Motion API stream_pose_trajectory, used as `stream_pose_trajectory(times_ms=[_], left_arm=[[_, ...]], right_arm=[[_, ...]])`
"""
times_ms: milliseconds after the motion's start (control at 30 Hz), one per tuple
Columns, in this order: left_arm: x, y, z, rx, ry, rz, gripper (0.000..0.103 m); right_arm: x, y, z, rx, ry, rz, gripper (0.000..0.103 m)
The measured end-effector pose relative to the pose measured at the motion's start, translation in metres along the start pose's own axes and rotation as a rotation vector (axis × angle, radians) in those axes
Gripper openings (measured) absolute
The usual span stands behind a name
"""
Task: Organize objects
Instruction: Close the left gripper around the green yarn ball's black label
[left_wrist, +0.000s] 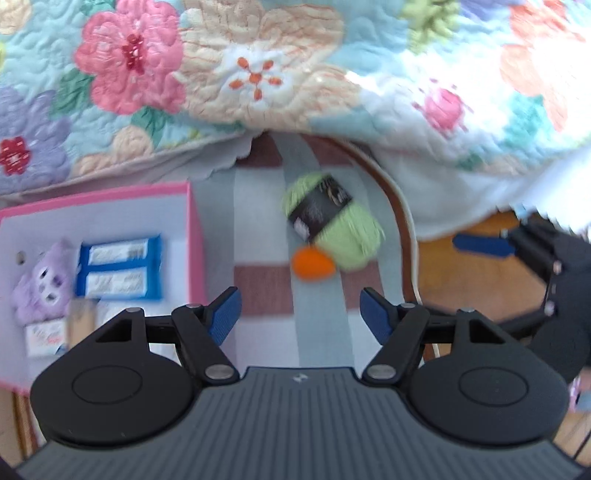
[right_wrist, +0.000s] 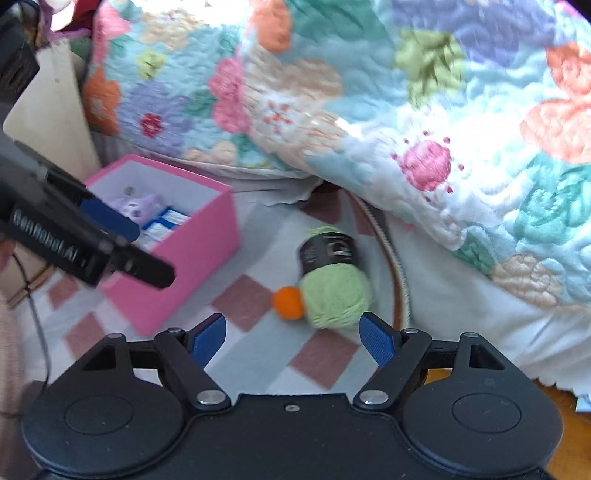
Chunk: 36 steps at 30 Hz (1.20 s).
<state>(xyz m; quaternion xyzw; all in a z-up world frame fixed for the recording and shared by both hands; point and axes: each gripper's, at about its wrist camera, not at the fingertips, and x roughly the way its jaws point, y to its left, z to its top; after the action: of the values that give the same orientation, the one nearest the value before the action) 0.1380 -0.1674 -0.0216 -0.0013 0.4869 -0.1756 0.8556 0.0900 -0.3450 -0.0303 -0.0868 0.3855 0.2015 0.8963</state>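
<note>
Nearest the left wrist lens, the left gripper (left_wrist: 300, 314) has its blue-padded jaws standing apart with nothing between them, only the checked rug (left_wrist: 258, 291) showing through the gap. Both views are smeared by blur, so small print cannot be read.

Left of those jaws sits the pink box (left_wrist: 194, 229), cut off by the frame's left edge; inside it a lilac bear-shaped thing (left_wrist: 44, 284) and a blue-and-white packet (left_wrist: 120, 266) can be made out, while the paler items below them are too blurred to name. Ahead of the jaws and slightly right lies the green yarn ball (left_wrist: 340, 225) with a dark paper band, an orange ball (left_wrist: 312, 264) touching its near end. A flowered quilt (left_wrist: 221, 74) hangs over the rug's far part and hides it. At the right edge the other tool pokes in, one blue finger visible.

In the right wrist view, the right gripper (right_wrist: 293, 338) likewise points steeply down with jaws open and empty; the yarn lies just ahead of the gap, the orange ball a little left of it, the box well to the left.
</note>
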Motion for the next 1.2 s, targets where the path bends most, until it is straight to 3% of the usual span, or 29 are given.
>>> stream_pose_trajectory(times_ms=[267,500,800,867,967,1200], left_arm=[[0.071,0.004,0.020,-0.139,-0.105,-0.068,0.069],[0.106,-0.008,0.026,-0.125,-0.105,-0.055,0.070],[0.148,-0.006,0.030,-0.175,-0.086,-0.112,0.068],[0.153,-0.004,0.031,-0.195,-0.071,-0.136,0.063],[0.155,-0.005,0.029,-0.178,-0.071,-0.149,0.058],[0.143,-0.019,0.024,-0.119,-0.072,-0.141,0.051]], right_arm=[[0.071,-0.025,-0.002,0.028,-0.014,-0.019,0.083],[0.113,-0.028,-0.004,0.000,-0.003,-0.017,0.083],[0.144,-0.035,-0.007,0.044,0.007,-0.040,0.083],[0.144,-0.041,-0.007,0.090,0.008,-0.021,0.082],[0.143,-0.049,-0.011,0.162,0.023,0.031,0.073],[0.132,-0.044,-0.016,0.192,0.004,0.027,0.055]])
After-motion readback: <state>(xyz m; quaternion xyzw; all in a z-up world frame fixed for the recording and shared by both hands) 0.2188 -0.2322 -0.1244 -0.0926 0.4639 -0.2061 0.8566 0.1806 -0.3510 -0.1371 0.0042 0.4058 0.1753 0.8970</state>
